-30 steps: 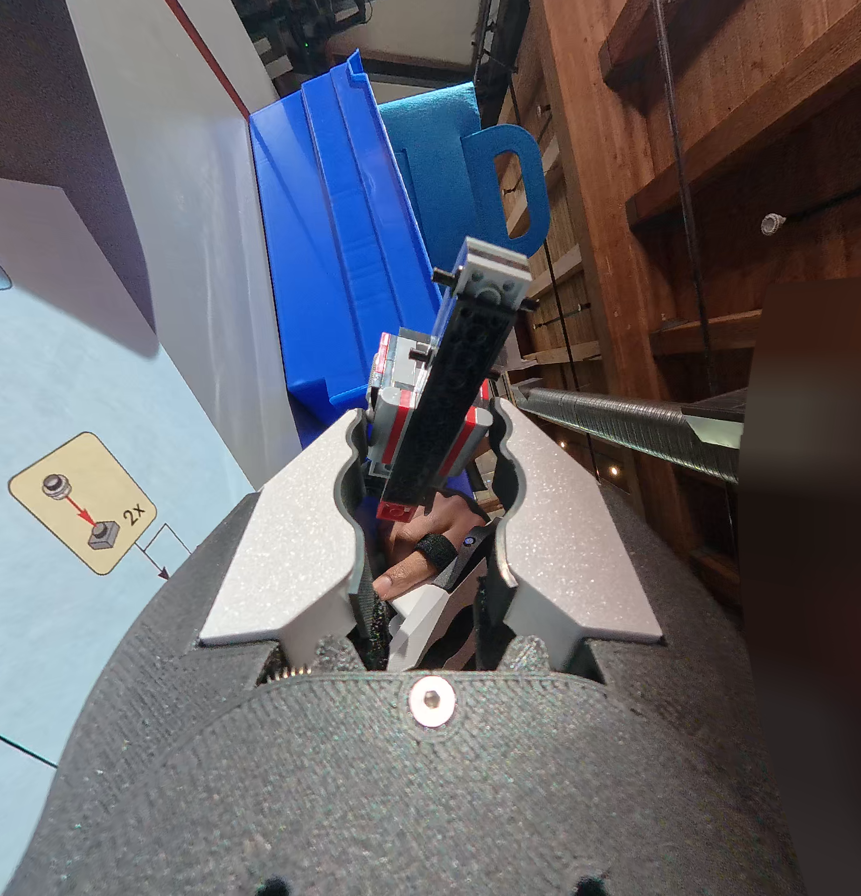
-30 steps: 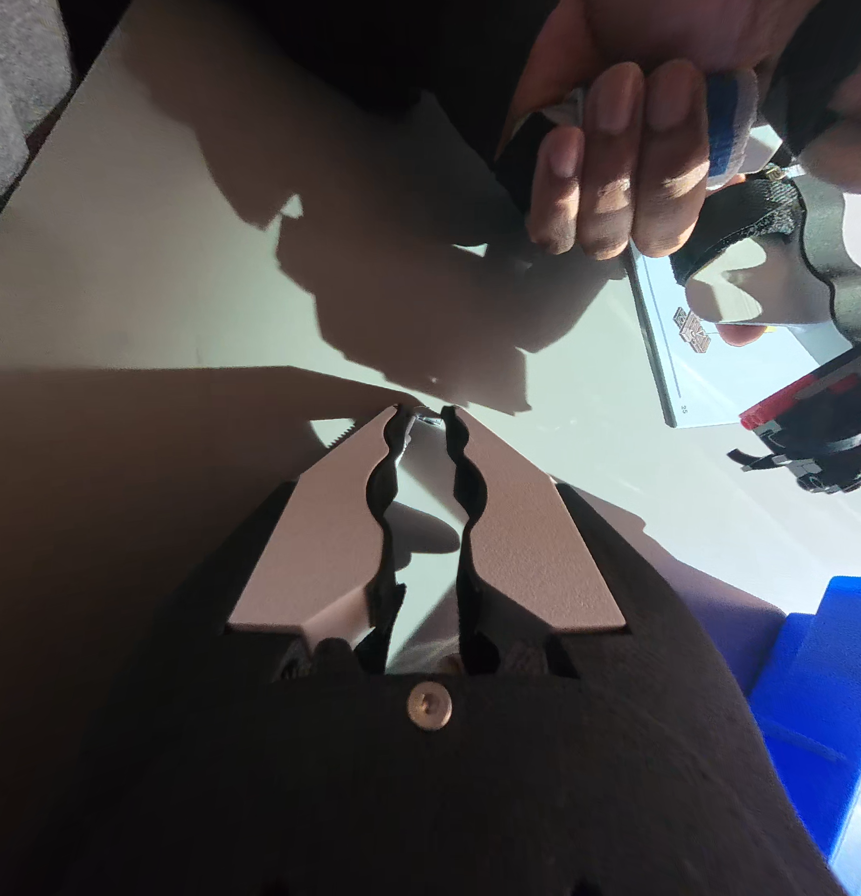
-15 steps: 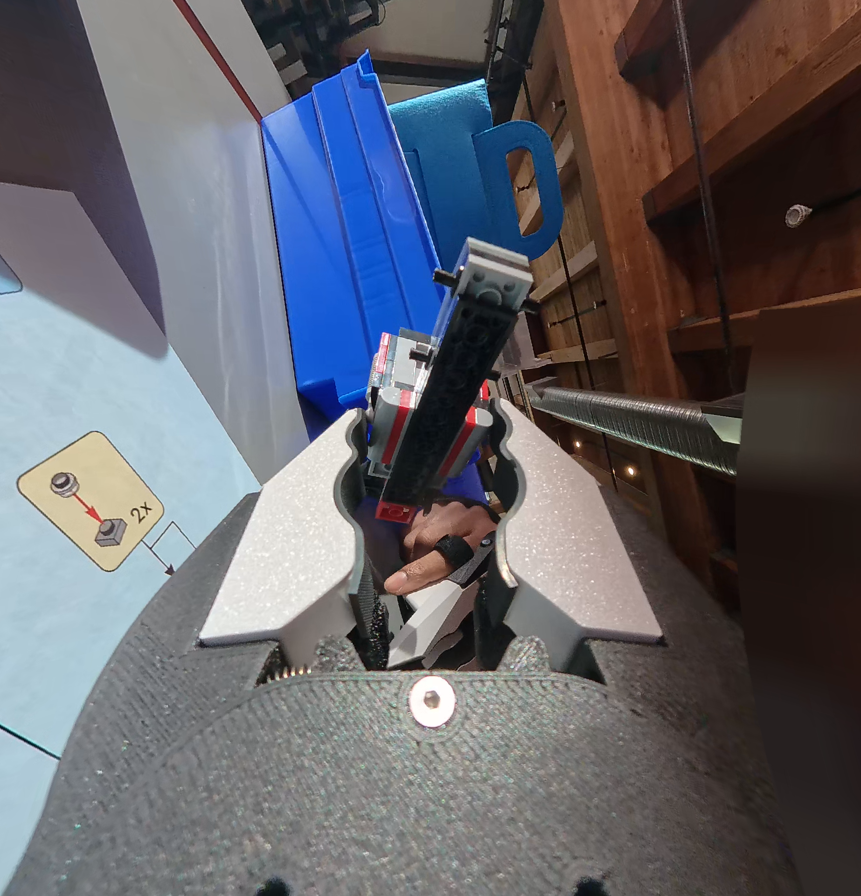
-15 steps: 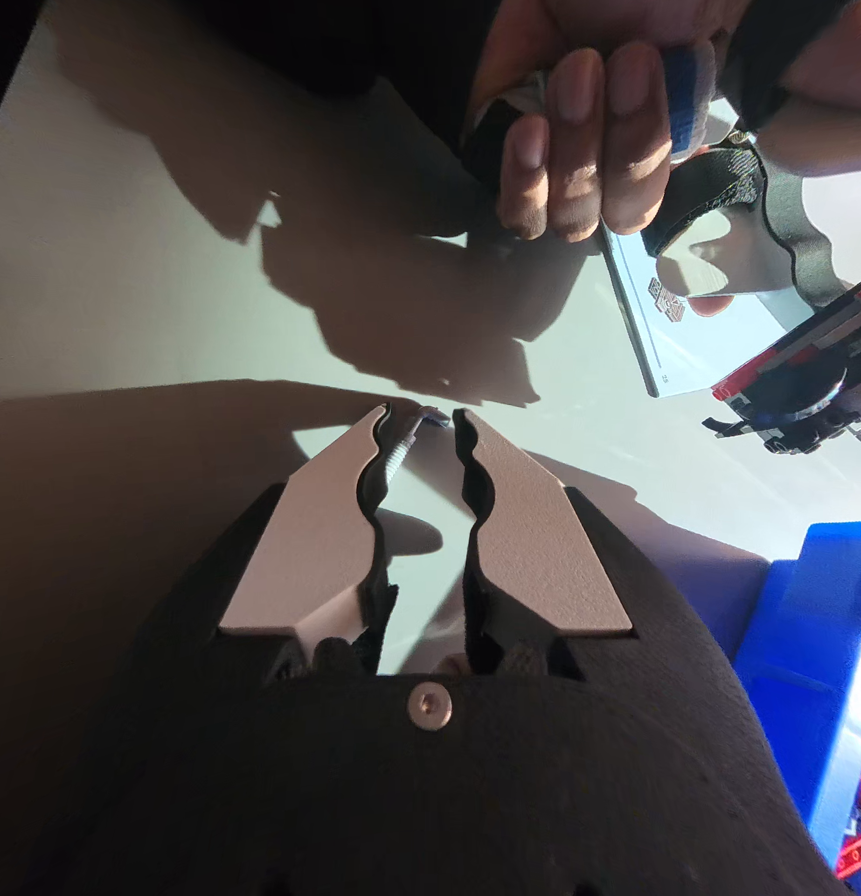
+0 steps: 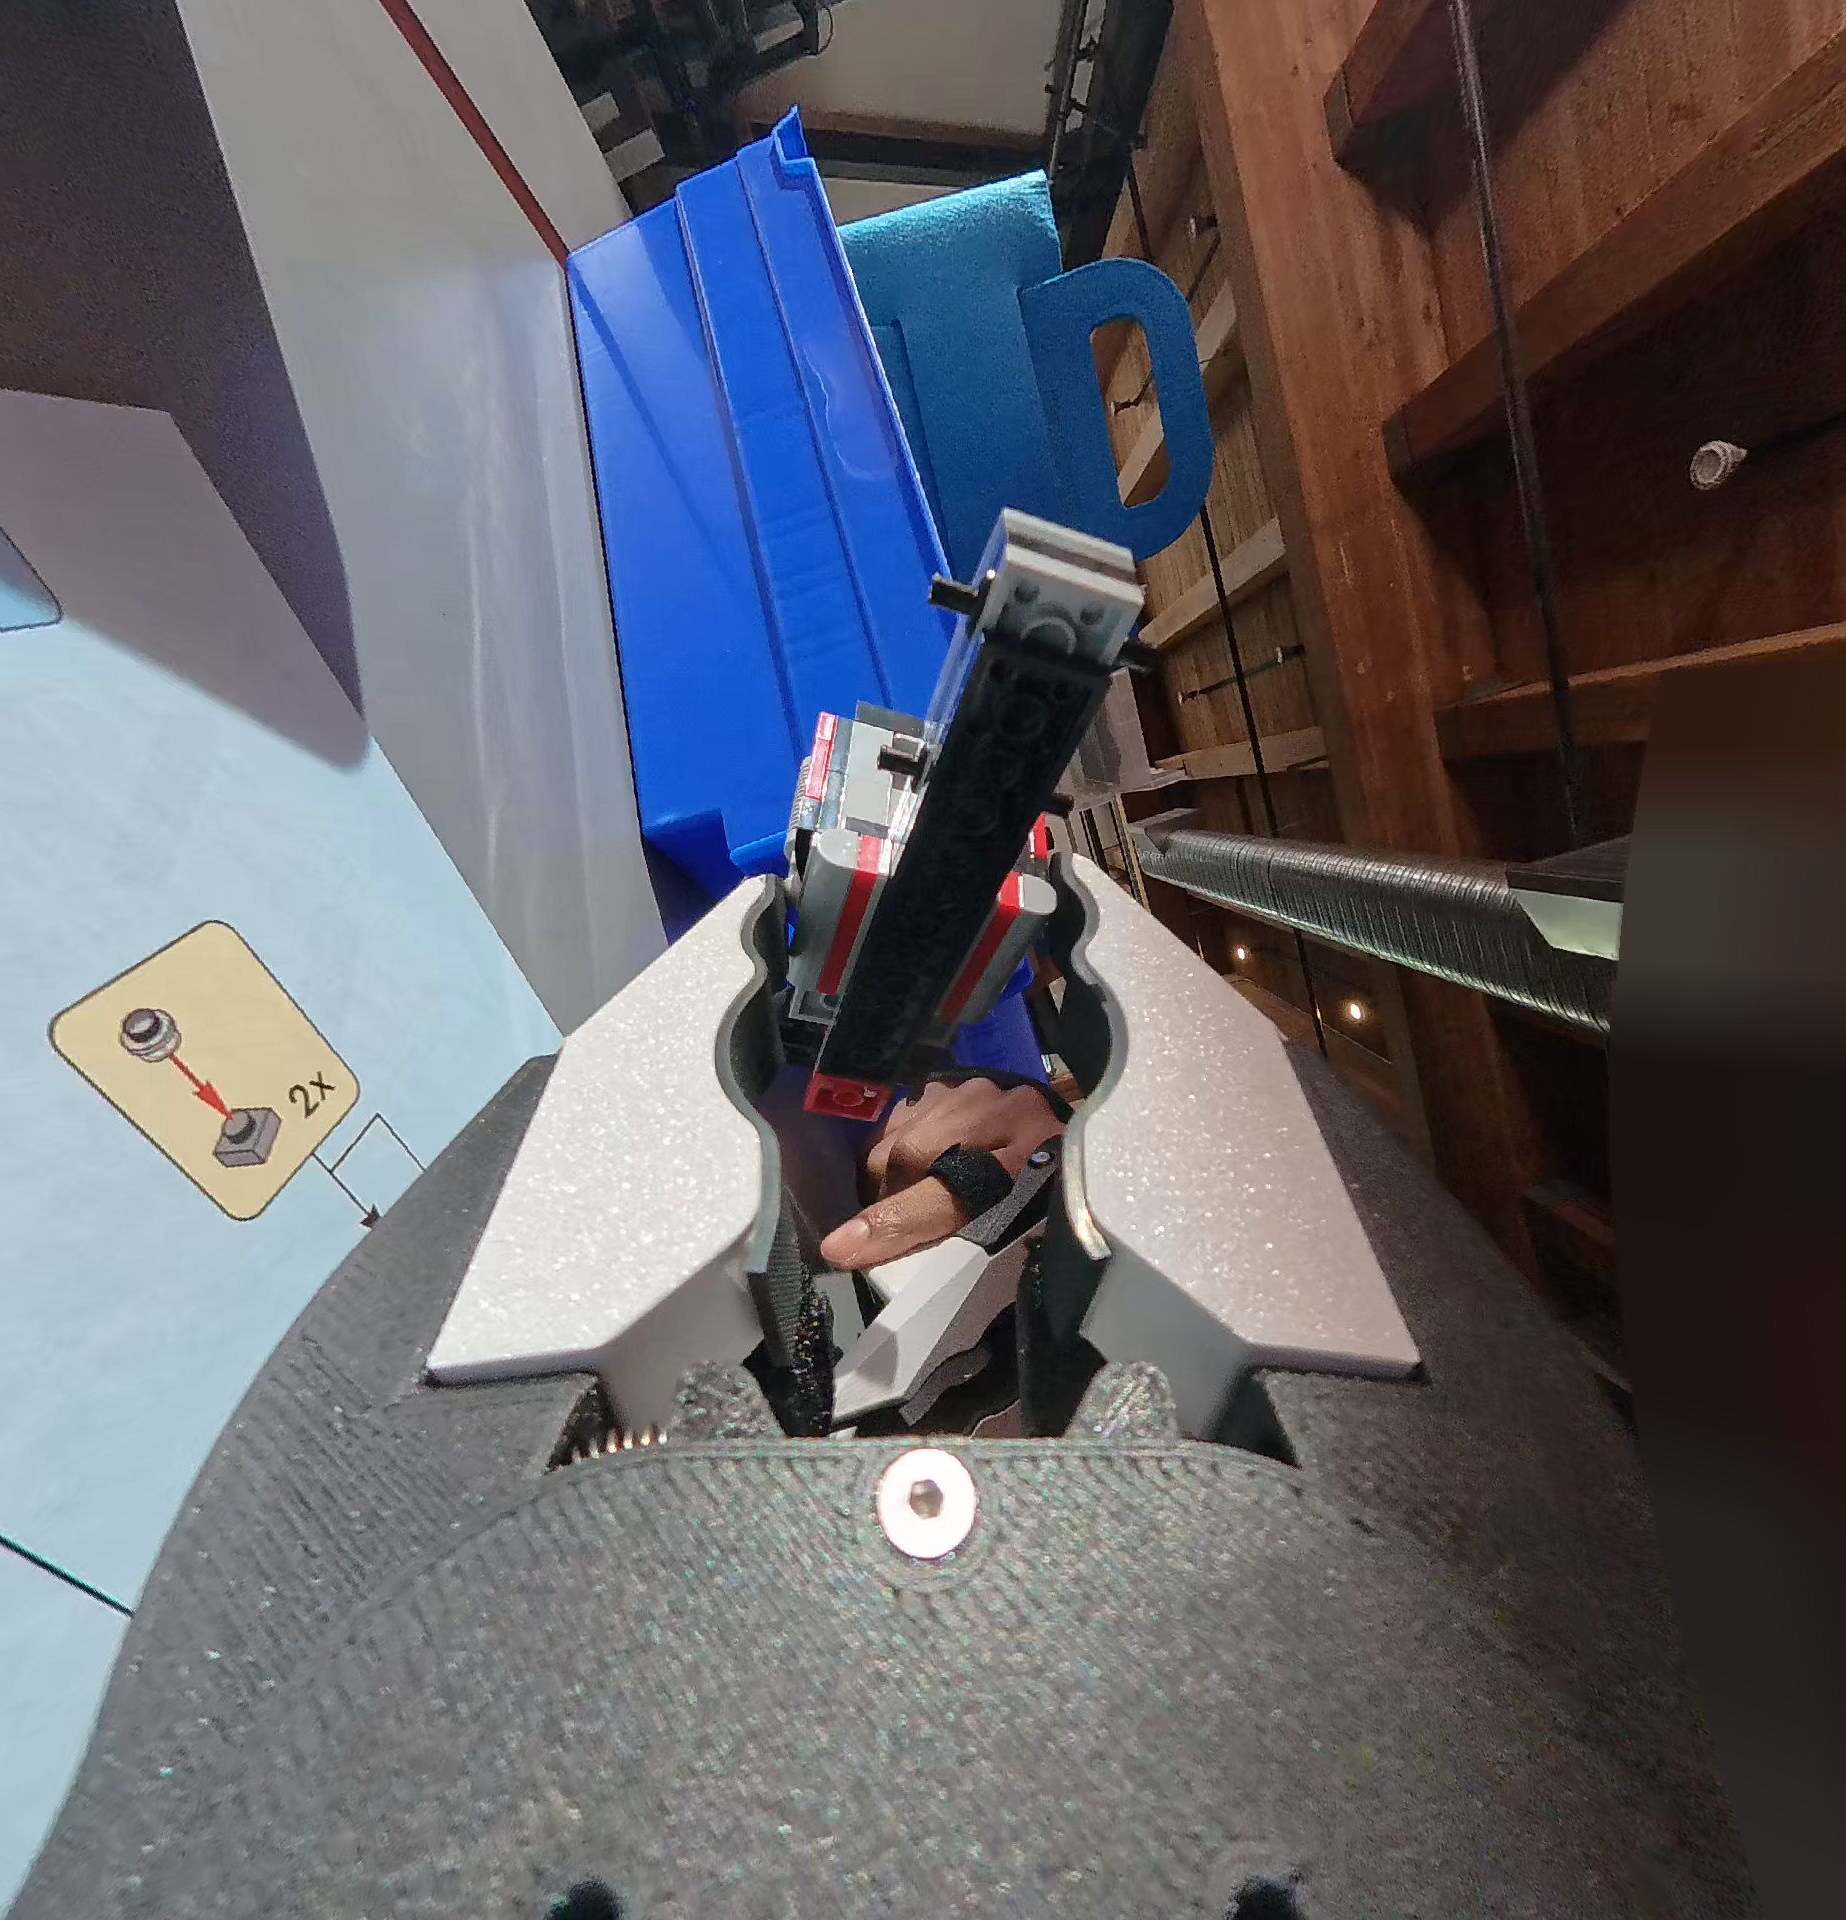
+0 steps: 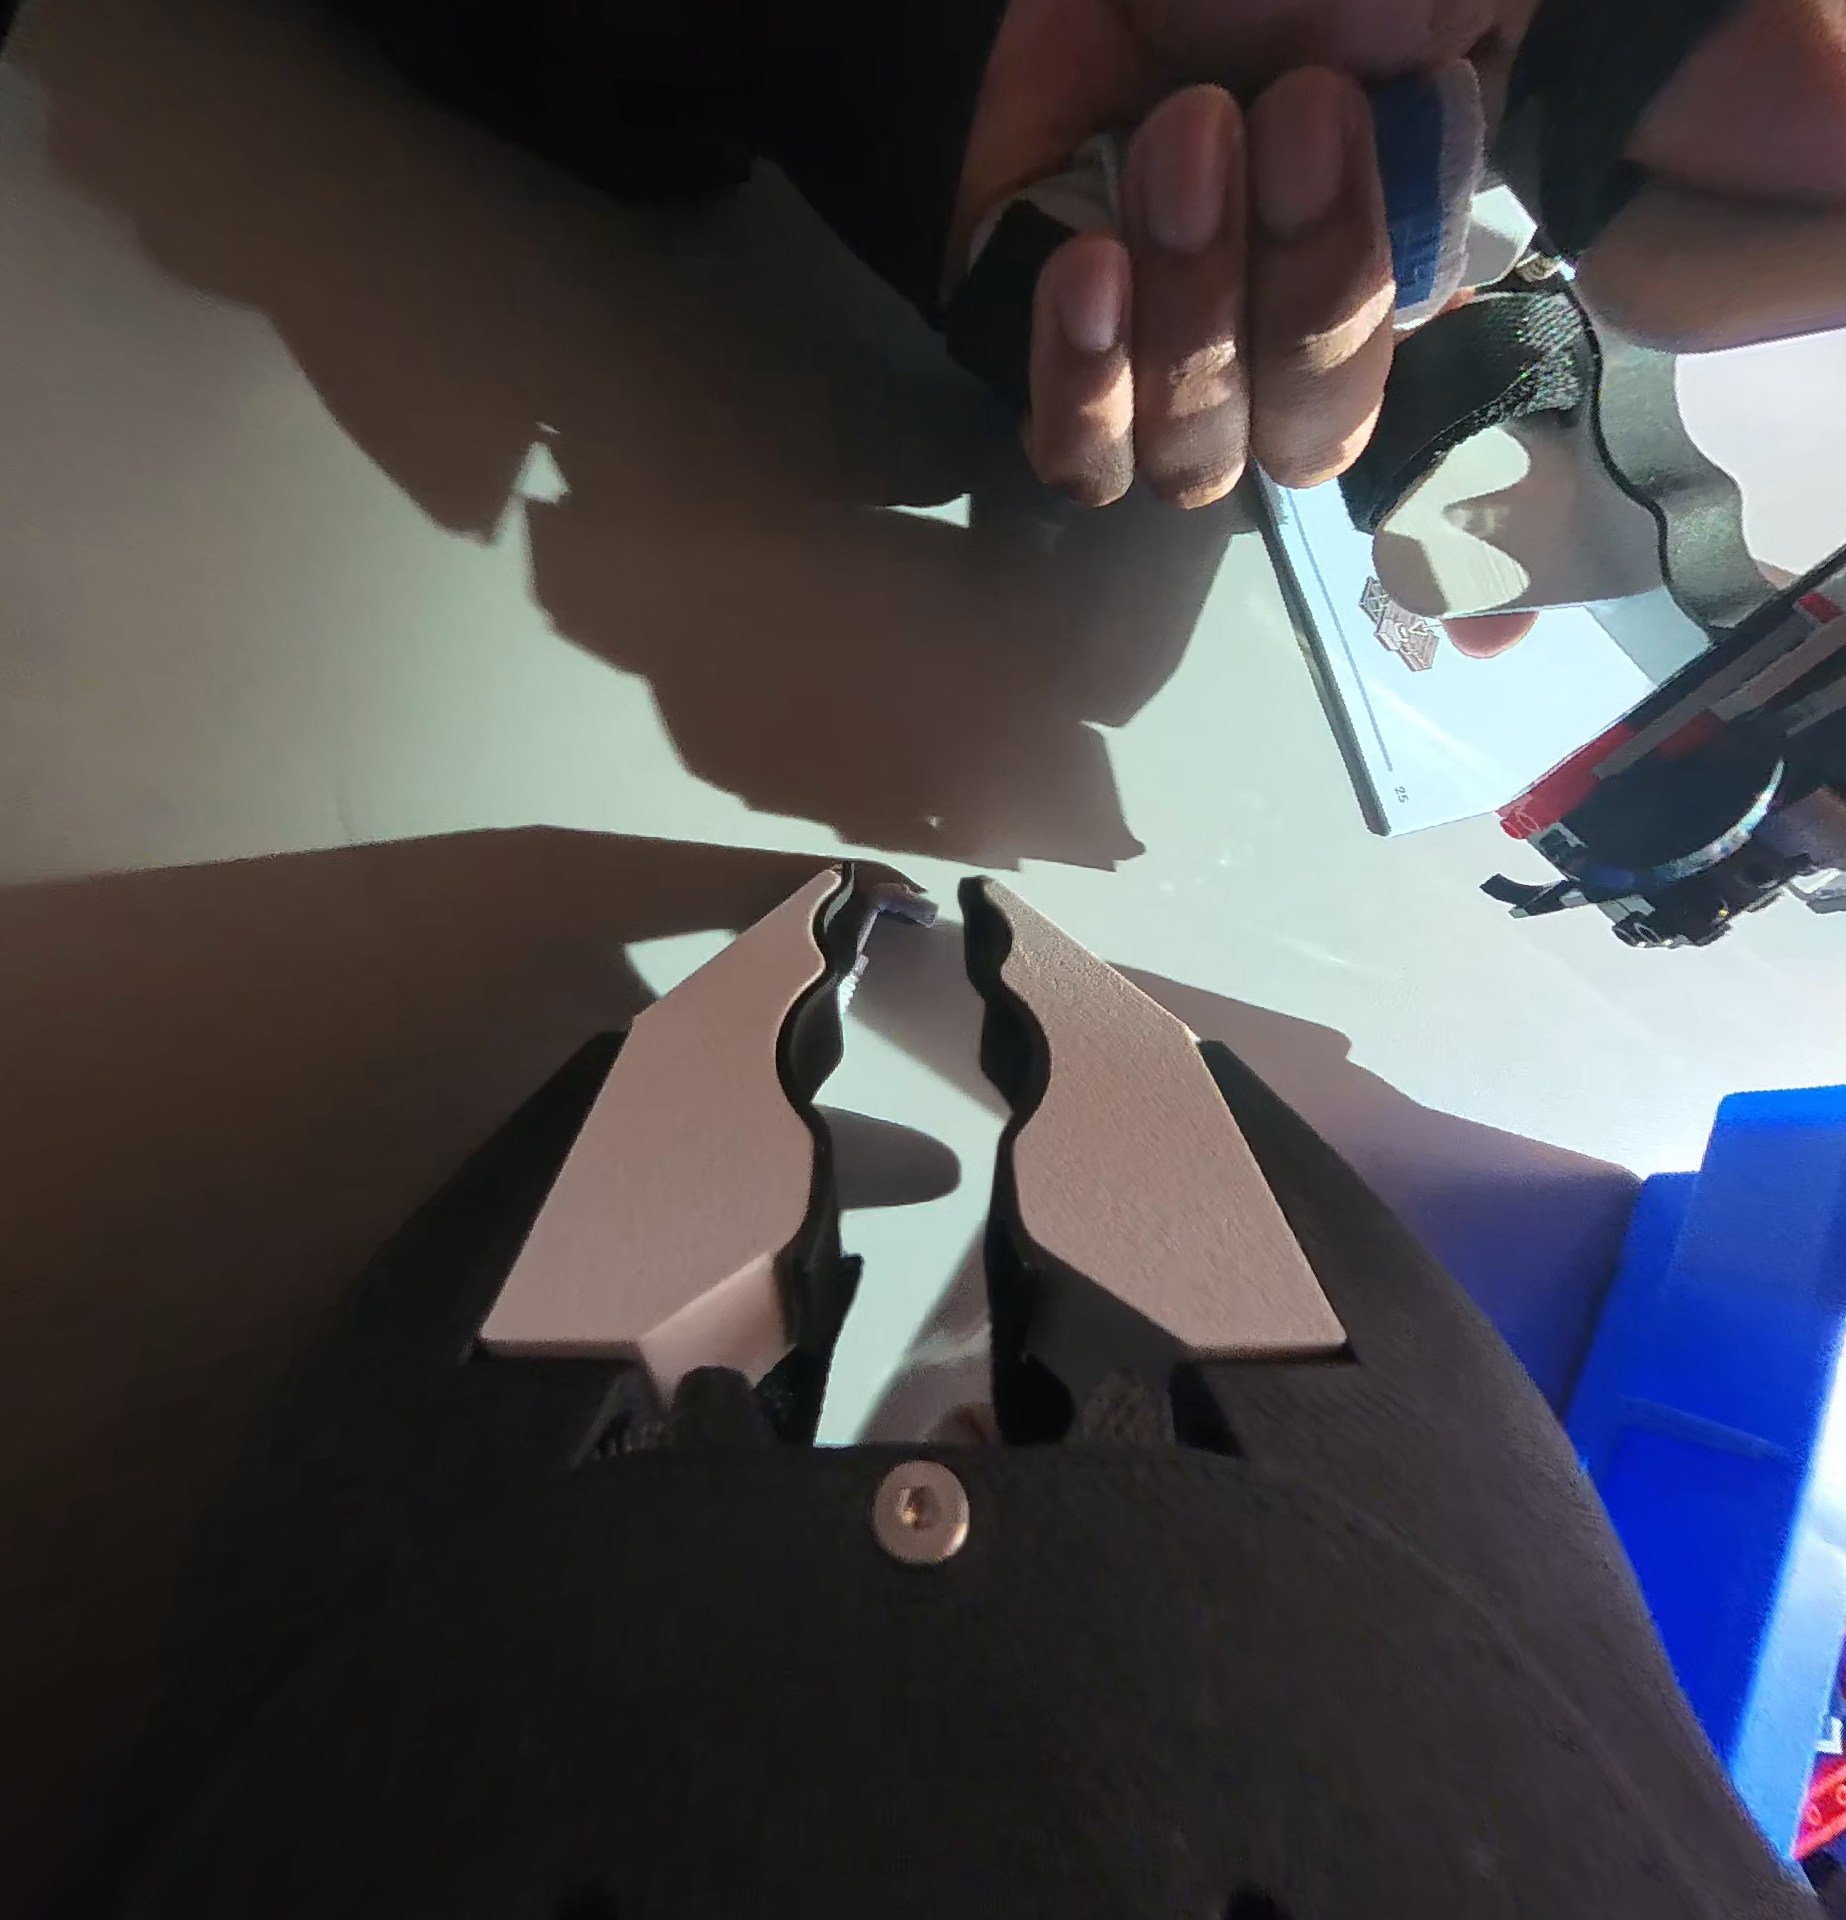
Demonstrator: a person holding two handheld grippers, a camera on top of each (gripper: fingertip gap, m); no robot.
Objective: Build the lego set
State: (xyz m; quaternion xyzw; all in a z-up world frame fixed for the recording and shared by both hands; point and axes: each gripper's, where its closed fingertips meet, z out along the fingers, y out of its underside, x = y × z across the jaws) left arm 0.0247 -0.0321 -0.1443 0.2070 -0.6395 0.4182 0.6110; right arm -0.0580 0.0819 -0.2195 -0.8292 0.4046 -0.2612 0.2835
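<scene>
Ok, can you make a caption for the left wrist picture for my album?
Left claw clamps a black, grey and red lego build beside the blue bin and instruction booklet.

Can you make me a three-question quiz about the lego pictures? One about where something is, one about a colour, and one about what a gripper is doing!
1. Where is the instruction booklet in the left wrist view?
A. left of the gripper
B. inside the bin
C. on the wooden shelves

2. What colour is the storage bin?
A. green
B. blue
C. yellow

3. What is the left gripper doing?
A. hanging open and empty
B. lying flat on the table
C. clamping the lego model

Answers:
1 A: the pale blue page fills the left side, beside the gripper's body.
2 B: its walls are bright blue in both views.
3 C: the black, grey and red model sits squeezed between the two silver fingers, sticking out past their tips.
</scene>
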